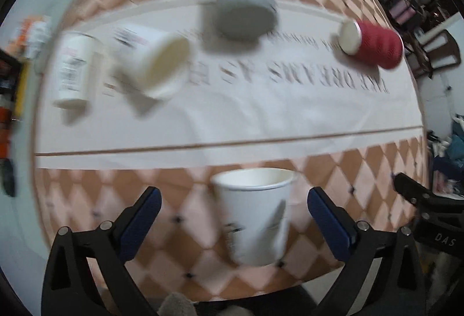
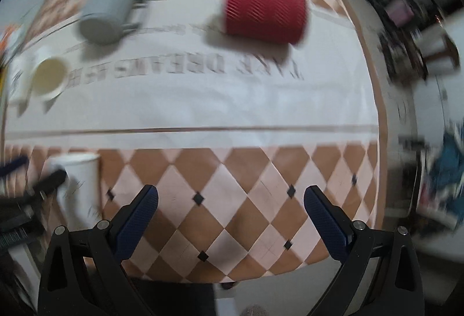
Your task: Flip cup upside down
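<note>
While the upright white paper cup (image 1: 256, 214) stands between its spread-apart blue fingers (image 1: 140, 224), the left gripper (image 1: 235, 217), grasping nothing, could crush or topple it by clamping unevenly.

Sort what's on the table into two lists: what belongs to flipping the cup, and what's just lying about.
For the job:
white paper cup, upright, between the open left claw

Lying about:
gray mug
red cup, on its side
tipped white cup
white bottle
right claw, open, holding nothing

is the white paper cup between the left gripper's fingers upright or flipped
Upright: the white paper cup shows its open rim on top, narrower base below, between the open left gripper.
</note>
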Demonstrator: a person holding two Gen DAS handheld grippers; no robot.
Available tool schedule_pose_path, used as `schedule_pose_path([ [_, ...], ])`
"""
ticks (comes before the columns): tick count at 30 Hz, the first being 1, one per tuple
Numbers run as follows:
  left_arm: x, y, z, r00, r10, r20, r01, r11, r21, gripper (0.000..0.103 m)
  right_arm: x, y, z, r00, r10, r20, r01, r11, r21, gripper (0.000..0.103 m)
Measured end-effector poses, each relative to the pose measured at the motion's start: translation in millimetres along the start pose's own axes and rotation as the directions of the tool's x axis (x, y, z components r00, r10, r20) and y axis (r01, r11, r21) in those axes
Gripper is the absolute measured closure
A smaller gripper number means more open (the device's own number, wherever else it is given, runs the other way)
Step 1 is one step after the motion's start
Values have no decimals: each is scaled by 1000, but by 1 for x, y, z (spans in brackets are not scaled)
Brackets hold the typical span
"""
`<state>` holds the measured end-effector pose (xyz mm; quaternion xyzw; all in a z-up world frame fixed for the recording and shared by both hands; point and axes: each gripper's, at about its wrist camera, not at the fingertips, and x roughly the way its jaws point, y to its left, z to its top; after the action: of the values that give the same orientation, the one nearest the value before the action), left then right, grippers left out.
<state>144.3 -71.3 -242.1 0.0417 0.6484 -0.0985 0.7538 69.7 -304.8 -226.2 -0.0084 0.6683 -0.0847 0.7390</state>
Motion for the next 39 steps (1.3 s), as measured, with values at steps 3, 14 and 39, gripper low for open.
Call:
schedule_pose_path([
  [3,-19,20,-19,993,110,50,-108,993,-50,0,-20,33,-1,999,-13,38,21,976,-219,14],
  [14,40,72,-85,961,233,-151,-266,930,-254,0,-12,184,-99,870,-26,492,488,-95,-868,19],
  [39,51,120,-89,957,258,-136,-290,889,-355,0,76,206,-128,833,48,551,399,-742,-538,38],
])
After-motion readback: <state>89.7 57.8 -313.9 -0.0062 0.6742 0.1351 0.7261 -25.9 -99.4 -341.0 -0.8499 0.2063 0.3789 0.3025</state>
